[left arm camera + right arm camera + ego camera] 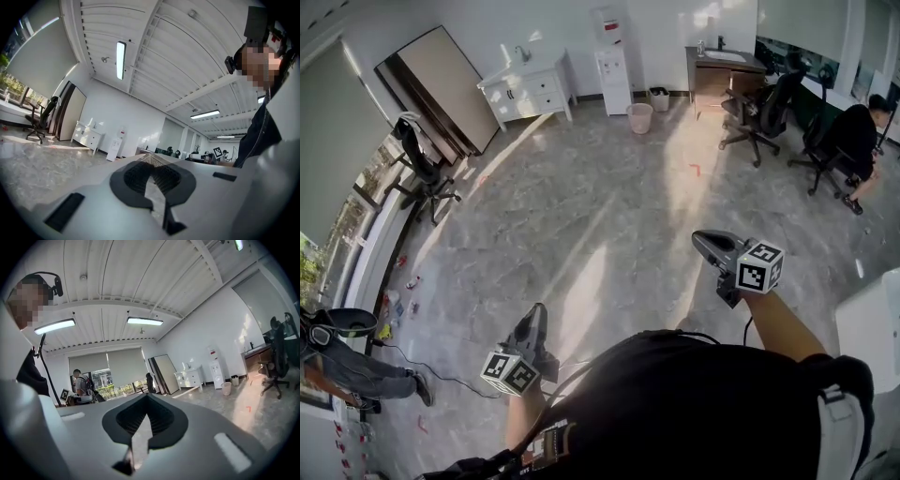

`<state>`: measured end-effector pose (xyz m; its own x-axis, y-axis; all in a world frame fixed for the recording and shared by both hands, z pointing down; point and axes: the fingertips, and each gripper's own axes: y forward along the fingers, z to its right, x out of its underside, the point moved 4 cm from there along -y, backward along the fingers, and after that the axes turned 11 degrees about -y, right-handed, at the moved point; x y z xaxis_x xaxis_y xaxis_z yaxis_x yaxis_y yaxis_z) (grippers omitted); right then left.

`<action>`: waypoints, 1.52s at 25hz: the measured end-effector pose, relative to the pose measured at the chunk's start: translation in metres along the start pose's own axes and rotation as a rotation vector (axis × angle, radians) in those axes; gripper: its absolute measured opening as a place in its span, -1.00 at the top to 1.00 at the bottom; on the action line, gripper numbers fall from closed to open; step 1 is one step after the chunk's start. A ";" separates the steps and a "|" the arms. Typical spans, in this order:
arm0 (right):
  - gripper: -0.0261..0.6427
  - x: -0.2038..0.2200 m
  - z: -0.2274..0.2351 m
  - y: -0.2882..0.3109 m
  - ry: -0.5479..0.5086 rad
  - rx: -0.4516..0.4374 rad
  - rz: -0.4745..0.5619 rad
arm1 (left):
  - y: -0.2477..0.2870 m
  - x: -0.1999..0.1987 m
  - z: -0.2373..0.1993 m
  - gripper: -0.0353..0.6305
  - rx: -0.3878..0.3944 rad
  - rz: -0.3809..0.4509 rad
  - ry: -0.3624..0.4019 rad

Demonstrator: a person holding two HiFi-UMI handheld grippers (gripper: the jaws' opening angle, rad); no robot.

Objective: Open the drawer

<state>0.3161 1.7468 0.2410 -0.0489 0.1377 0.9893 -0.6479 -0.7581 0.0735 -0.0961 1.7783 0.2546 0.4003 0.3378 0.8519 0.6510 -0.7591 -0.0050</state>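
Note:
A white cabinet with drawers point(530, 94) stands against the far wall, well across the marble floor from me. It also shows small in the left gripper view as the white cabinet point(89, 137) and in the right gripper view as the cabinet point(190, 377). My left gripper point(534, 317) is held low at the left, jaws together and empty. My right gripper point(703, 244) is held out at the right, also shut on nothing. Both point level toward the open room. The closed tips show as the left gripper point(151, 158) and the right gripper point(146, 395).
A water dispenser point(612, 66) and a pink bin point(639, 117) stand right of the cabinet. A desk point(722, 70) and office chairs point(764, 112) fill the back right, where a person point(858, 141) sits. Another chair point(422, 173) and a person point(347, 366) are at the left windows.

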 end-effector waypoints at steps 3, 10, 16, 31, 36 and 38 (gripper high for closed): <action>0.94 -0.006 0.043 0.017 0.006 -0.039 -0.004 | 0.035 -0.003 0.003 0.92 -0.030 0.034 0.000; 0.94 -0.038 0.135 0.044 -0.033 -0.128 0.007 | 0.126 -0.012 0.027 0.92 -0.062 0.081 0.019; 0.94 -0.042 0.212 0.050 -0.028 -0.158 0.001 | 0.198 0.001 0.041 0.92 -0.081 0.086 0.019; 0.94 -0.036 0.283 0.108 -0.017 -0.086 -0.019 | 0.289 -0.015 -0.028 0.92 -0.015 0.057 -0.003; 0.94 -0.053 0.272 0.158 -0.039 -0.034 -0.008 | 0.302 -0.060 -0.076 0.92 0.031 0.035 0.002; 0.94 -0.060 0.266 0.181 -0.045 -0.013 0.006 | 0.305 -0.080 -0.101 0.92 0.053 0.034 0.009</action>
<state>0.4037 1.4317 0.2285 -0.0187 0.1041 0.9944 -0.6575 -0.7506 0.0662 0.0055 1.4639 0.2381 0.4174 0.3068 0.8554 0.6701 -0.7397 -0.0617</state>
